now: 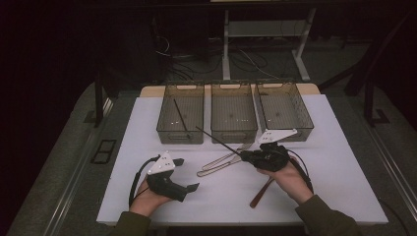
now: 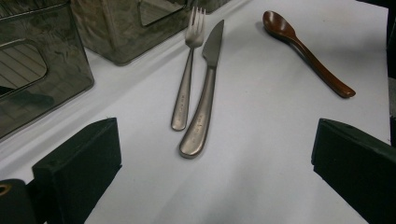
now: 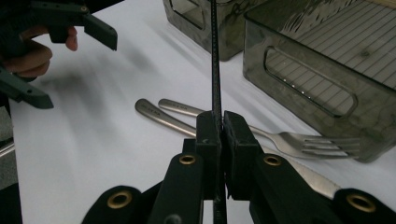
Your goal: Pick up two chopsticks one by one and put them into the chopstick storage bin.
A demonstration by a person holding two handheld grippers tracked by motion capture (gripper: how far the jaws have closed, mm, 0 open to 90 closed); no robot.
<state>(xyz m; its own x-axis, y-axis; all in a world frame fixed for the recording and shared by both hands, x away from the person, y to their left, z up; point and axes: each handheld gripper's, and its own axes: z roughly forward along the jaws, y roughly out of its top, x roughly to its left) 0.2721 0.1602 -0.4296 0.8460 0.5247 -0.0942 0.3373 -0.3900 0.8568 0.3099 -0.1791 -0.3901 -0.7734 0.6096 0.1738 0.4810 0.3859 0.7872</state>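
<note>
My right gripper (image 1: 245,156) (image 3: 219,135) is shut on a thin black chopstick (image 1: 219,141) (image 3: 215,60), which slants up and away toward the left and middle bins. Just below the gripper, a steel fork (image 1: 231,155) (image 2: 184,88) (image 3: 289,140) and a steel knife (image 1: 216,167) (image 2: 205,93) (image 3: 159,116) lie side by side on the white table top. A brown wooden spoon (image 1: 260,192) (image 2: 308,53) lies under my right hand. At the front left, my left gripper (image 1: 188,173) (image 2: 215,172) (image 3: 81,74) stands open with nothing between its jaws.
Three see-through grey bins stand in a row at the back: left (image 1: 167,129), middle (image 1: 233,133) and right (image 1: 306,122). A second black chopstick (image 1: 180,115) lies in the left bin. The white table top (image 1: 147,147) ends close to the person.
</note>
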